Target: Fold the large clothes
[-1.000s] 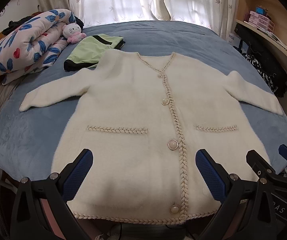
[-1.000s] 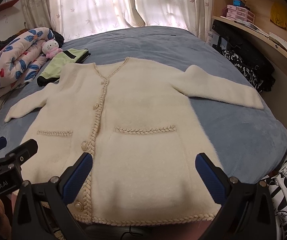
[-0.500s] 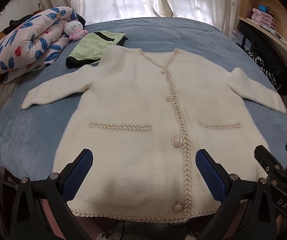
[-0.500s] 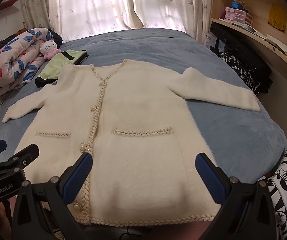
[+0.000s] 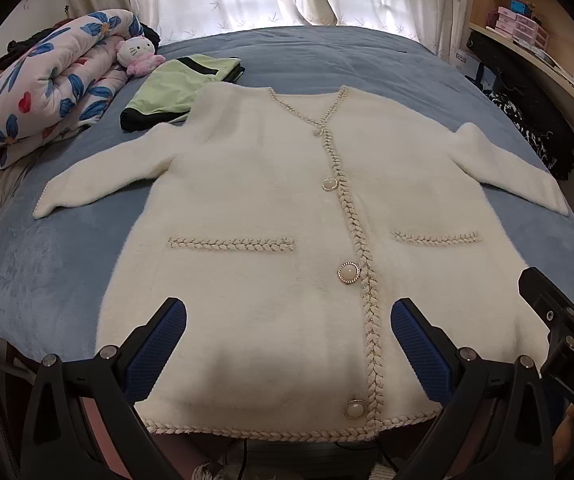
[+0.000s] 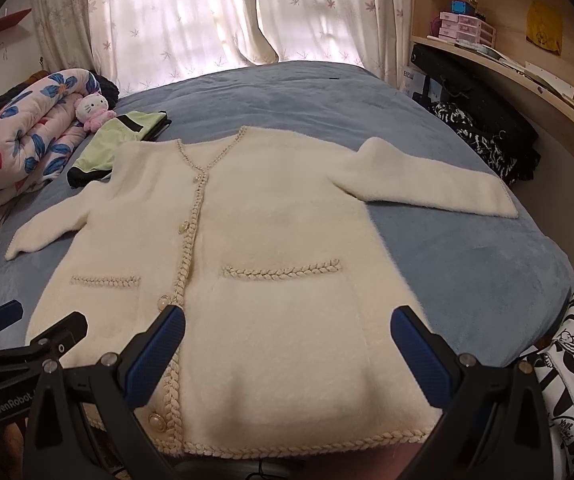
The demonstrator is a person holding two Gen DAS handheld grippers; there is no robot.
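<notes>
A cream fuzzy cardigan (image 5: 255, 208) (image 6: 283, 240) lies flat and buttoned on the blue bed (image 5: 347, 56) (image 6: 271, 96), both sleeves spread out, braided trim along the front, pockets and hem. My left gripper (image 5: 287, 344) hovers open above the hem on the left half, nothing between its blue pads. My right gripper (image 6: 287, 348) hovers open above the hem on the right half, also empty. Each gripper shows at the edge of the other's view.
A folded green and black garment (image 5: 179, 88) (image 6: 119, 140) lies by the cardigan's left shoulder. A rolled floral quilt (image 5: 43, 80) with a plush toy (image 5: 137, 54) sits at the left. Wooden shelves (image 6: 527, 64) and dark clothes (image 6: 487, 136) flank the right bedside.
Both grippers have drifted slightly, so the cardigan sits a little lower and further right in the left view. The cardigan has not moved and both grippers stay open.
</notes>
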